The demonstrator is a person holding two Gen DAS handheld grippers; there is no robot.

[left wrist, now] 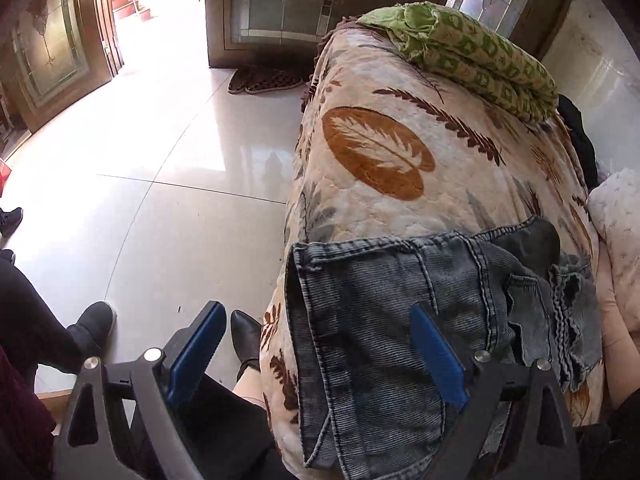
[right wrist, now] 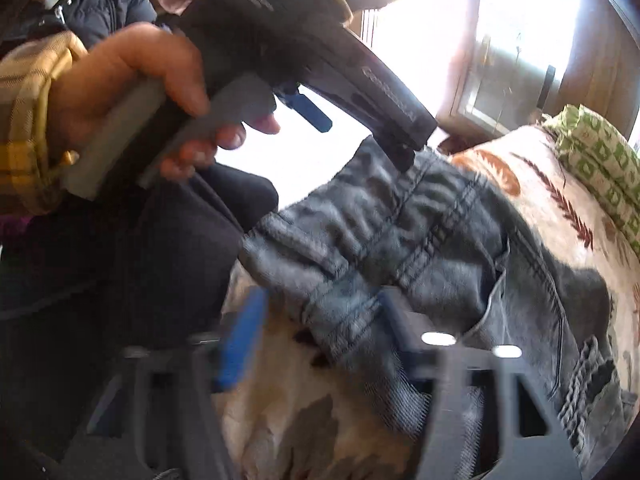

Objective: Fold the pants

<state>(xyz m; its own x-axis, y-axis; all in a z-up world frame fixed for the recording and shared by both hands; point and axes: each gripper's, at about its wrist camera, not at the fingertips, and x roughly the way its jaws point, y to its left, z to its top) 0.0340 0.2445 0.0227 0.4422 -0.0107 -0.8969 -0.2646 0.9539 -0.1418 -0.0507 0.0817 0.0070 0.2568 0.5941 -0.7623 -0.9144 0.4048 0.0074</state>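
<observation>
Grey-blue jeans (left wrist: 380,280) lie bunched on a sofa with a leaf-patterned cover (left wrist: 380,152). My left gripper (left wrist: 316,310) hangs open and wide just above the jeans' left edge, one blue pad (left wrist: 436,356) over the denim and the other out over the floor. In the right wrist view a hand holds that left gripper (right wrist: 360,136) at the jeans' (right wrist: 400,232) far edge. My right gripper (right wrist: 316,328) is blurred. Its fingers stand apart on either side of the seamed near edge of the jeans, with denim between them, and the blue pad (right wrist: 240,340) does not touch the cloth.
A folded green blanket (left wrist: 480,60) lies on the far end of the sofa, and a white cushion (left wrist: 616,216) sits at the right. Glossy floor tiles (left wrist: 160,208) spread to the left. A person's dark shoes (left wrist: 92,320) and legs stand close to the sofa front. A doormat (left wrist: 264,80) lies by the door.
</observation>
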